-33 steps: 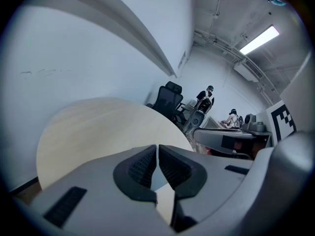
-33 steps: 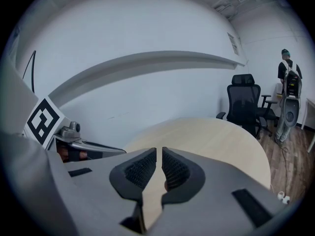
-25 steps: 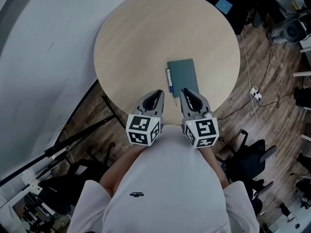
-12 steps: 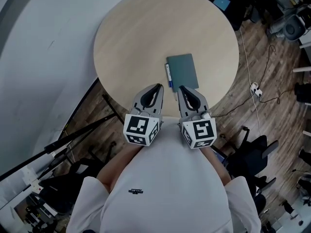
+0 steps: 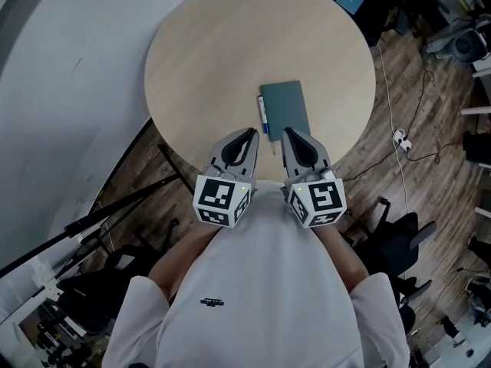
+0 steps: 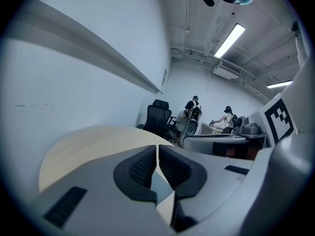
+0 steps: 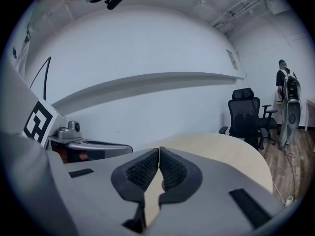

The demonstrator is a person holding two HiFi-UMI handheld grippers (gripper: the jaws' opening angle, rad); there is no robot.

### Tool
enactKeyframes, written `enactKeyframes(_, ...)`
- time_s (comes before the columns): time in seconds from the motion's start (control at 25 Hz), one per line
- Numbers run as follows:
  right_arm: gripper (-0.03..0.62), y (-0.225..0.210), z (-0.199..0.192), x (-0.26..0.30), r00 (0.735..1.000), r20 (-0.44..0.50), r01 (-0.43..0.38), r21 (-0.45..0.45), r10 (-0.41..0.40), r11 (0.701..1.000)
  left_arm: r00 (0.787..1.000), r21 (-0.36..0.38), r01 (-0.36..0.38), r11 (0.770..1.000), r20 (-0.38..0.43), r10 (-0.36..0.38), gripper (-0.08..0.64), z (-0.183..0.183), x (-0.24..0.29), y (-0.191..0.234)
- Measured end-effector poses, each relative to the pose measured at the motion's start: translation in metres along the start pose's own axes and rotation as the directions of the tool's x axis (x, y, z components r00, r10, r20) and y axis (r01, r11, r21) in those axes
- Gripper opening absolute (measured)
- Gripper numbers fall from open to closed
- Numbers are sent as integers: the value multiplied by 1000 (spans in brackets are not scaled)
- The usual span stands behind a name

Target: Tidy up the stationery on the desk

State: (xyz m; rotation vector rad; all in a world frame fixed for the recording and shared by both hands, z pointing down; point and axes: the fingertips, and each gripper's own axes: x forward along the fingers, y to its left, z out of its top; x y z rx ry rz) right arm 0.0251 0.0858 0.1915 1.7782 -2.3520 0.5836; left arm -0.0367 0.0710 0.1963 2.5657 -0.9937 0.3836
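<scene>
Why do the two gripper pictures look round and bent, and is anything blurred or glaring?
Left gripper view: the wide-angle lens bends the wall ledge, the corners go black, and the ceiling light is blown white. Right gripper view: same curving and dark rim, no glare. Head view: even light, notebook sharp.

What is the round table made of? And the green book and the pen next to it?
The round table looks like pale wood or wood-look laminate: faint grain, matte. The green book seems to have a smooth matte cover, card or plastic. The pen is probably plastic, white and blue, but too small to be sure.
</scene>
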Motion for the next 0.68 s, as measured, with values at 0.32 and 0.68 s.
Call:
enactKeyframes(0.32, 35, 28, 6, 7, 983, 10, -183, -83, 185, 980, 999, 33, 18, 999, -37, -17, 31, -7, 8, -7)
enactKeyframes(0.68, 35, 26, -7, -3, 985, -15, -175, -99, 174, 980, 999, 1, 15, 1000, -38, -15, 32, -16, 8, -14)
